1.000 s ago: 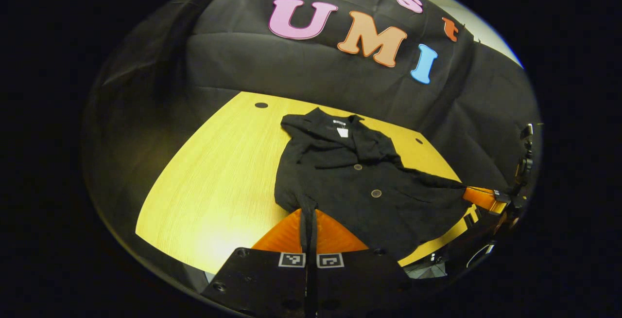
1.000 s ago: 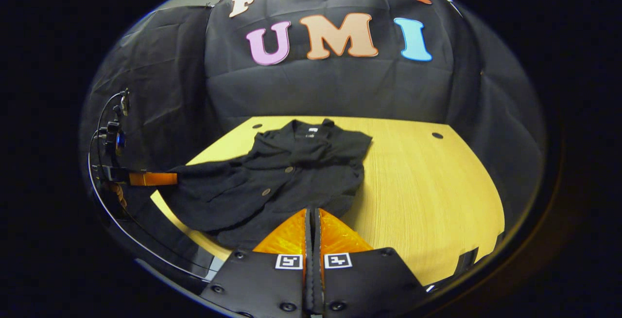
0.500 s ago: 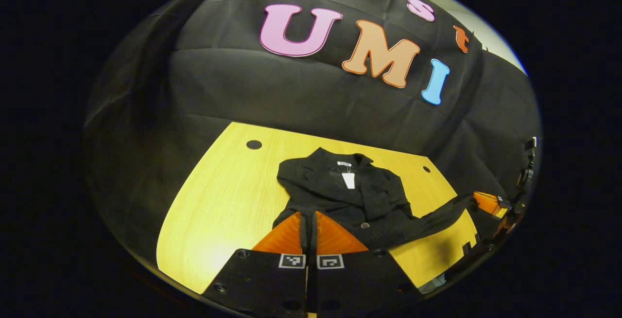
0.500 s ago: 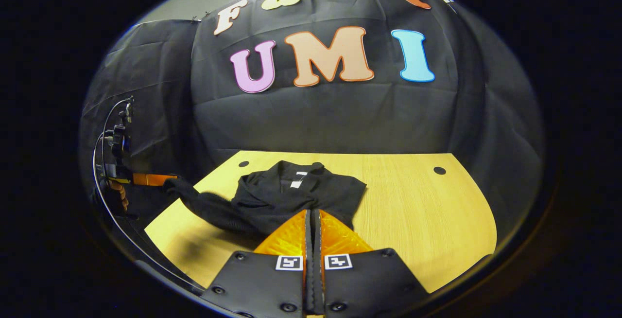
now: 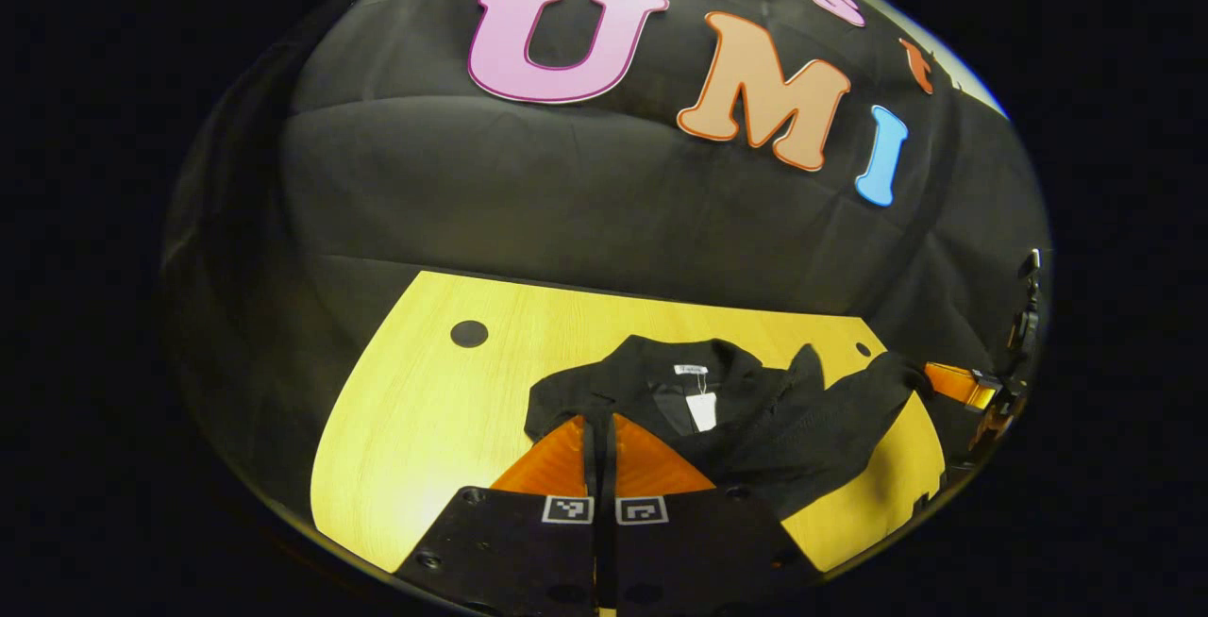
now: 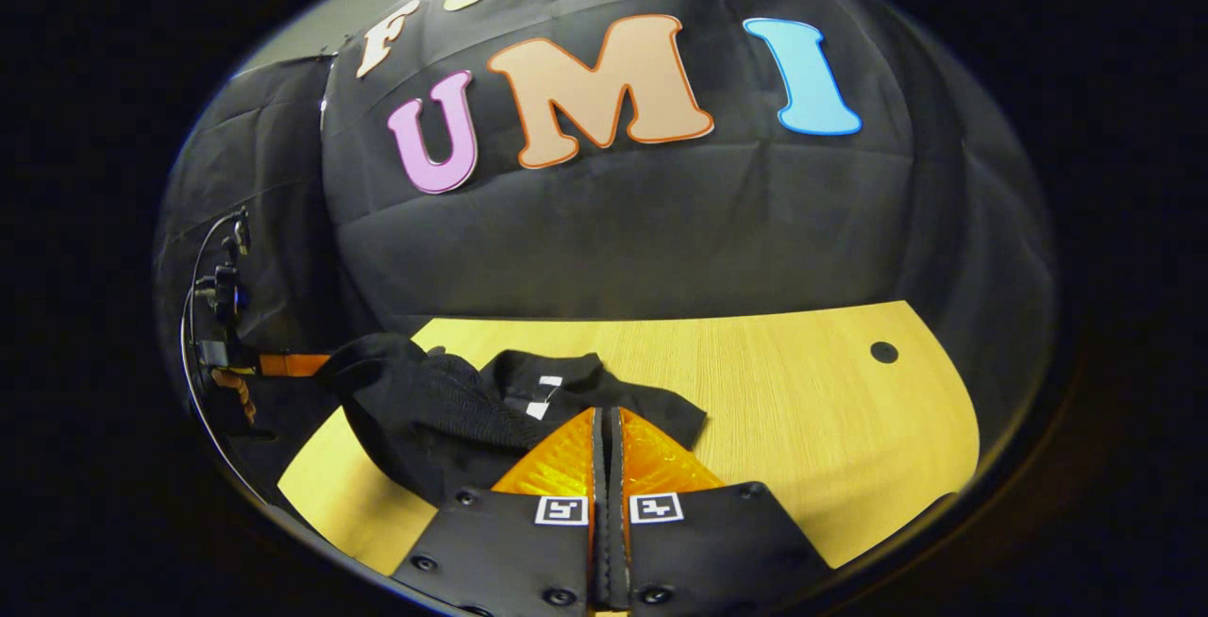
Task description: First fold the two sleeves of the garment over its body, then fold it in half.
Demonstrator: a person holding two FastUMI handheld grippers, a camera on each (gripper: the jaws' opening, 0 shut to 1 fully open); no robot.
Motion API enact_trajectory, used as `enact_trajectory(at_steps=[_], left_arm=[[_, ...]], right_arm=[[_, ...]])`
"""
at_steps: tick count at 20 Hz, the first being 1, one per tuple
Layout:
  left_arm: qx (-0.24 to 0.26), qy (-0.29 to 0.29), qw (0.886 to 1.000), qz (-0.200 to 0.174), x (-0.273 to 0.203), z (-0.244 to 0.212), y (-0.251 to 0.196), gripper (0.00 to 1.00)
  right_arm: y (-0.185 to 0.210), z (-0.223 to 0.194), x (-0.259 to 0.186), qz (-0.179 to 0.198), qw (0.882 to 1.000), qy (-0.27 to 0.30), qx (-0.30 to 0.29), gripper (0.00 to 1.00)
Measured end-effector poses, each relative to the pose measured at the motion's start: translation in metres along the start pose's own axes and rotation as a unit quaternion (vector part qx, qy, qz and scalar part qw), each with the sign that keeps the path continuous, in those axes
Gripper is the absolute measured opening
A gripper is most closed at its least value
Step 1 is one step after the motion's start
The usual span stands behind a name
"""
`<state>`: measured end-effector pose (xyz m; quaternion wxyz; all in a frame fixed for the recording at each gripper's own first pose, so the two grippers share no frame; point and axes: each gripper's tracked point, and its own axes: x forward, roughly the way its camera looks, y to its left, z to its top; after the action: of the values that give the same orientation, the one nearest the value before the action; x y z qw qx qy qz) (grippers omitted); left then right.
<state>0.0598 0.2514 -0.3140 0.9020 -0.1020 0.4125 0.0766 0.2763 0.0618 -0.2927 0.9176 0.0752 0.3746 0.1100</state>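
Carrying the black garment's (image 5: 755,428) hem up toward its collar tag (image 5: 700,409), both grippers, left gripper (image 5: 600,452) and right gripper (image 6: 608,447), stay clamped on cloth above the yellow bench (image 5: 415,409); the halving fold appears nearly complete.

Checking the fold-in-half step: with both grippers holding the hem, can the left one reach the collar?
Probably yes. The left gripper, shut on the jacket, has the collar just ahead, with nothing between them.
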Motion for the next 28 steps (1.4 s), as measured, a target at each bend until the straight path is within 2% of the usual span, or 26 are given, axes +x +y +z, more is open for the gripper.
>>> enact_trajectory(at_steps=[4, 6, 7, 8, 10, 11, 12, 14, 18, 21, 23, 26, 27, 28], left_arm=[[-0.012, -0.005, 1.0, 0.011, 0.033, 0.014, 0.004, 0.0], [-0.001, -0.012, 1.0, 0.022, 0.046, 0.021, 0.006, 0.0], [0.009, -0.018, 0.999, 0.03, 0.051, 0.024, 0.009, 0.0], [0.02, -0.028, 0.998, 0.057, 0.057, 0.029, 0.018, 0.0], [0.04, -0.056, 0.99, 0.121, 0.054, 0.044, 0.041, 0.64], [0.03, -0.085, 0.988, 0.128, 0.056, 0.056, 0.041, 0.96], [0.012, -0.121, 0.985, 0.126, 0.05, 0.07, 0.038, 0.94], [-0.002, -0.169, 0.979, 0.115, 0.035, 0.095, 0.031, 0.94], [0.038, -0.196, 0.971, 0.134, -0.007, 0.113, 0.03, 0.93], [0.055, -0.25, 0.957, 0.138, -0.063, 0.129, 0.014, 0.93], [0.063, -0.281, 0.948, 0.134, -0.103, 0.132, 0.004, 0.94], [0.084, -0.291, 0.944, 0.134, -0.163, 0.114, 0.003, 0.94], [0.094, -0.297, 0.941, 0.135, -0.183, 0.106, 0.002, 0.94], [0.103, -0.31, 0.935, 0.136, -0.205, 0.101, 0.002, 0.94]], right_arm=[[-0.01, 0.018, 0.033, 0.0, 1.0, -0.002, 0.002, 0.02], [-0.013, 0.026, 0.043, -0.004, 1.0, -0.009, -0.004, 0.02], [-0.015, 0.031, 0.051, -0.006, 1.0, -0.016, -0.005, 0.02], [-0.021, 0.025, 0.054, -0.023, 1.0, 0.004, 0.011, 0.01], [-0.05, 0.041, 0.056, -0.094, 0.995, -0.037, 0.011, 0.66], [-0.06, 0.051, 0.057, -0.115, 0.991, -0.063, 0.004, 0.99], [-0.062, 0.067, 0.046, -0.126, 0.988, -0.086, -0.002, 0.94], [-0.063, 0.076, 0.035, -0.135, 0.985, -0.11, -0.013, 0.98], [-0.052, 0.079, 0.013, -0.137, 0.981, -0.132, -0.03, 0.98], [-0.028, 0.073, -0.028, -0.134, 0.979, -0.15, -0.034, 0.98], [-0.008, 0.072, -0.062, -0.136, 0.974, -0.176, -0.042, 0.98], [0.019, 0.066, -0.118, -0.148, 0.961, -0.225, -0.064, 0.97], [0.031, 0.059, -0.133, -0.144, 0.959, -0.233, -0.067, 0.93], [0.043, 0.052, -0.149, -0.143, 0.957, -0.242, -0.071, 0.97]])
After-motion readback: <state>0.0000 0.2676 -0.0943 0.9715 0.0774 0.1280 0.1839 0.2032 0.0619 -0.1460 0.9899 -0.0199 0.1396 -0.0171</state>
